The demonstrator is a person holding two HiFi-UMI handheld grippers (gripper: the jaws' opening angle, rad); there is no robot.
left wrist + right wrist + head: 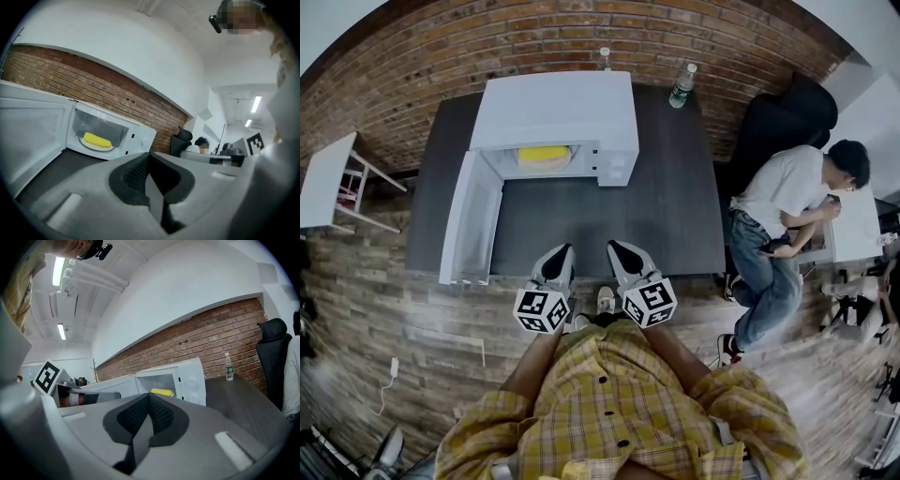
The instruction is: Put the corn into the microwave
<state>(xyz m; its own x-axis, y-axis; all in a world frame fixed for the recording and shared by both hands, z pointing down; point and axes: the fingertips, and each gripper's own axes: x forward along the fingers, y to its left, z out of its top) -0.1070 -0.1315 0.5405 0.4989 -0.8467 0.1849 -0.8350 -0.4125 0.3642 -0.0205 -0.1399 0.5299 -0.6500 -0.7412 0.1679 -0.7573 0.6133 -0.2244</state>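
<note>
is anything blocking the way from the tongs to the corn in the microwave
Nothing visible. The microwave door stands open, and only bare table lies between the left tongs, the right tongs and the corn inside.

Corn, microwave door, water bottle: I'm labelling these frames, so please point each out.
corn (544, 157): head view, middle of the yellow cob.
microwave door (473, 220): head view, inner face of the open door.
water bottle (681, 87): head view, its labelled body.
</note>
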